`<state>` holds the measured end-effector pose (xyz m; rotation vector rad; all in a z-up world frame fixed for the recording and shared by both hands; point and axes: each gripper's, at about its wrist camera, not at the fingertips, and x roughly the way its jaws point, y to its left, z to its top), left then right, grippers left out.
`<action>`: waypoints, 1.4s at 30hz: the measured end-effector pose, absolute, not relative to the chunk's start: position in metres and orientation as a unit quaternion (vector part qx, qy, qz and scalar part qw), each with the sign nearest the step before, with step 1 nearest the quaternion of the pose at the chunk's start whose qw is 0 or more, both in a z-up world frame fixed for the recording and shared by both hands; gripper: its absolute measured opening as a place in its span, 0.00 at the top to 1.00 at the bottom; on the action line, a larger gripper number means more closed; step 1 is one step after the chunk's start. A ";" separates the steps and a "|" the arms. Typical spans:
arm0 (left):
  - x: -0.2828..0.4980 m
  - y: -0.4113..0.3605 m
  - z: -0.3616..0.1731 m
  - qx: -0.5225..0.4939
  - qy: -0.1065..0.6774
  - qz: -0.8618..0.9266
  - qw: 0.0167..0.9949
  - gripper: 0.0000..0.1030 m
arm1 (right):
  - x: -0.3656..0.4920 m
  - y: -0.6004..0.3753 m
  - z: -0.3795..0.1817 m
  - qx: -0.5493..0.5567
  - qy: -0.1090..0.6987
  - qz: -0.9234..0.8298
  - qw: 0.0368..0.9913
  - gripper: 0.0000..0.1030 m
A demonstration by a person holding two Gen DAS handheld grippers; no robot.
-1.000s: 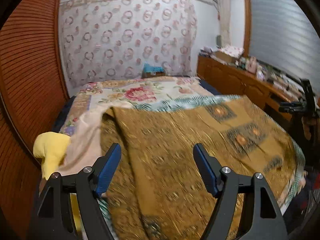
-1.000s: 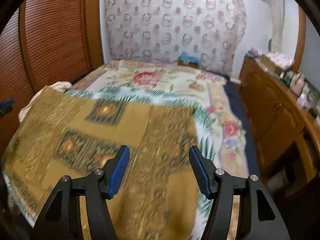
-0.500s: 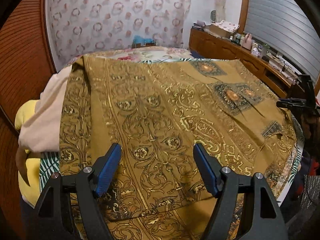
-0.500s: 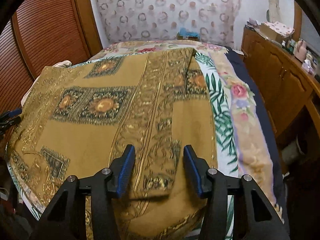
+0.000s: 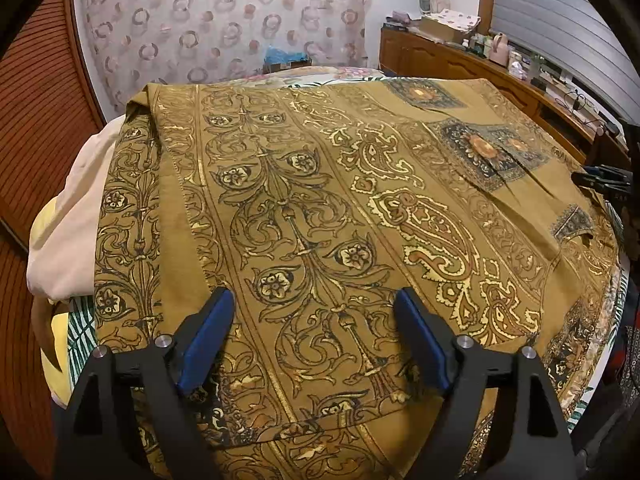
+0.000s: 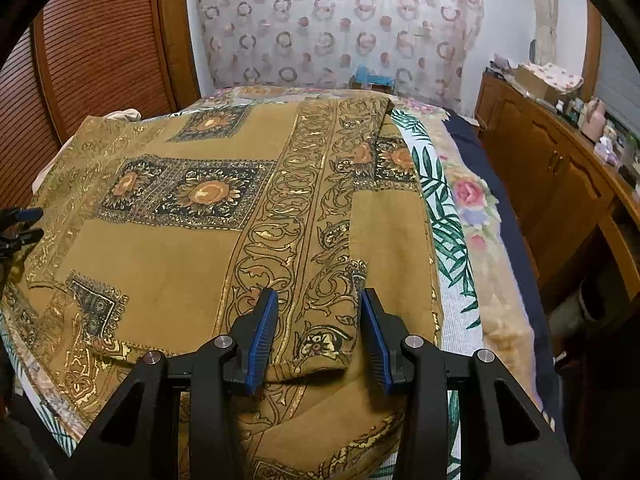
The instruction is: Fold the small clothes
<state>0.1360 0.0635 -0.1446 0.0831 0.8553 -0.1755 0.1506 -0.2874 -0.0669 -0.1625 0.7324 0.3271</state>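
A large mustard-brown cloth (image 5: 320, 208) with gold and black ornament lies spread over the bed, folded so an upper layer ends near the front edge. It also fills the right wrist view (image 6: 192, 240). My left gripper (image 5: 314, 338) is open just above the cloth's near left part, nothing between its blue pads. My right gripper (image 6: 320, 332) is partly open, its pads either side of the upper layer's near right corner (image 6: 320, 354), not clamped. Each gripper shows at the edge of the other's view.
A floral bedspread (image 6: 460, 208) lies under the cloth. A beige garment (image 5: 68, 232) and a yellow one (image 5: 58, 344) lie at the bed's left edge. A wooden wardrobe (image 6: 92, 60) stands left, a cluttered wooden sideboard (image 6: 560, 168) right.
Both grippers have dropped low and close to the cloth's near edge. The right gripper's pads have narrowed around the folded layer's corner. The cloth has settled flat.
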 end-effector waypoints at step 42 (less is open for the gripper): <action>0.093 0.116 -0.141 -0.025 0.404 -0.026 0.914 0.90 | 0.158 -0.289 -0.078 -0.078 0.353 0.165 0.918 0.57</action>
